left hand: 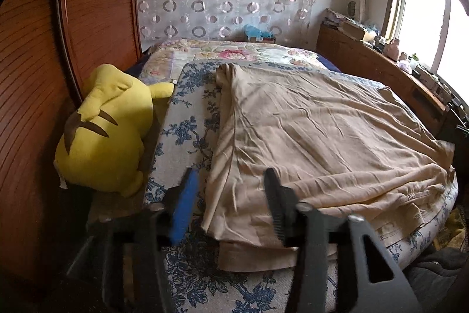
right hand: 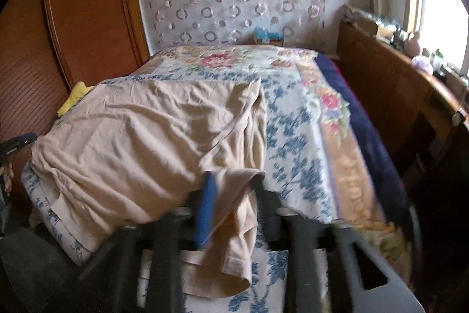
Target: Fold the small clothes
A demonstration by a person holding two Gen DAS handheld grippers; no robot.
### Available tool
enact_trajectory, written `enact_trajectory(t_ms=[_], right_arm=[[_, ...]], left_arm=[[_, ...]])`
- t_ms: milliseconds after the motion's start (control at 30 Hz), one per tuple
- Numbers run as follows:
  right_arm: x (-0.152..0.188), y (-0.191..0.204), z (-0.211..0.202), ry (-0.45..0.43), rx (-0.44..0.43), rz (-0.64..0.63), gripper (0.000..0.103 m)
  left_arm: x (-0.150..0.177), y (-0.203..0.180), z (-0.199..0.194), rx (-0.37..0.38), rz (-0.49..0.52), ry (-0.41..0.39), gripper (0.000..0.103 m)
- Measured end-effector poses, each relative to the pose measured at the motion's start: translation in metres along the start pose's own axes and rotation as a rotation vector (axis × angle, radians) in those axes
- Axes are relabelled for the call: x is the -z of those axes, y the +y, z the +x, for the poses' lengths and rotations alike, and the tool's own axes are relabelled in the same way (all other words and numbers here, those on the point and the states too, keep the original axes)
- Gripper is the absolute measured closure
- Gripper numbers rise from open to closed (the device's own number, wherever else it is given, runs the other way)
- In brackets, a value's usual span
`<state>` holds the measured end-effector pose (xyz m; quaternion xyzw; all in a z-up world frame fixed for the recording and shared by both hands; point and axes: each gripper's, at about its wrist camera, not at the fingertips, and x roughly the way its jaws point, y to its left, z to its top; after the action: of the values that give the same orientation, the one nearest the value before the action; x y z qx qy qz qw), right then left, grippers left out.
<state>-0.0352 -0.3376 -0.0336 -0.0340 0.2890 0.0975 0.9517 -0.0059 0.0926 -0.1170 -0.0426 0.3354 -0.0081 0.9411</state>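
Garment [left hand: 322, 137]: beige, spread on bed [left hand: 187, 119] | left gripper [left hand: 228, 204]: jaws apart, straddling near hem, nothing held | right gripper [right hand: 231, 195]: fabric bunched between jaws; clamped or not, cannot tell | advice: pinch both corners evenly; lift together; avoid dragging creases

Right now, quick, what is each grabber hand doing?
Left gripper: open, fingers on either side of the beige garment's near corner, not clamped.
Right gripper: fabric of the beige garment lies between its fingers; whether it is clamped cannot be told.

No legible txt, prob. blur.
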Motion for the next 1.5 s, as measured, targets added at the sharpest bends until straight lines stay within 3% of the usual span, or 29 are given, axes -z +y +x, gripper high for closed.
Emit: enact_trajectory(t_ms=[33, 267, 500, 733, 867, 1100, 1500], right_arm=[[0.0, 0.001, -0.002, -0.012, 0.005, -0.005, 0.054], [0.003, 0.014, 0.014, -0.023, -0.035, -0.034, 0.051], [0.011, 0.042, 0.064, 0.058, -0.118, -0.084, 0.051], [0.015, 0.05, 0.098, 0.128, -0.126, -0.107, 0.051], [0.013, 0.05, 0.096, 0.126, -0.136, -0.106, 0.051], [0.019, 0.068, 0.096, 0.131, -0.104, -0.188, 0.037], [0.018, 0.063, 0.096, 0.131, -0.116, -0.182, 0.035]], left_arm=[[0.0, 0.0, 0.001, -0.001, 0.001, 0.001, 0.041], [0.007, -0.003, 0.006, 0.016, 0.007, 0.029, 0.041], [0.017, 0.0, 0.009, -0.003, -0.018, 0.042, 0.041], [0.025, -0.001, 0.016, -0.012, -0.029, 0.073, 0.041], [0.026, -0.001, 0.018, -0.024, -0.028, 0.082, 0.041], [0.03, -0.001, 0.022, -0.029, -0.02, 0.09, 0.041], [0.045, 0.0, 0.008, 0.015, -0.03, 0.103, 0.041]])
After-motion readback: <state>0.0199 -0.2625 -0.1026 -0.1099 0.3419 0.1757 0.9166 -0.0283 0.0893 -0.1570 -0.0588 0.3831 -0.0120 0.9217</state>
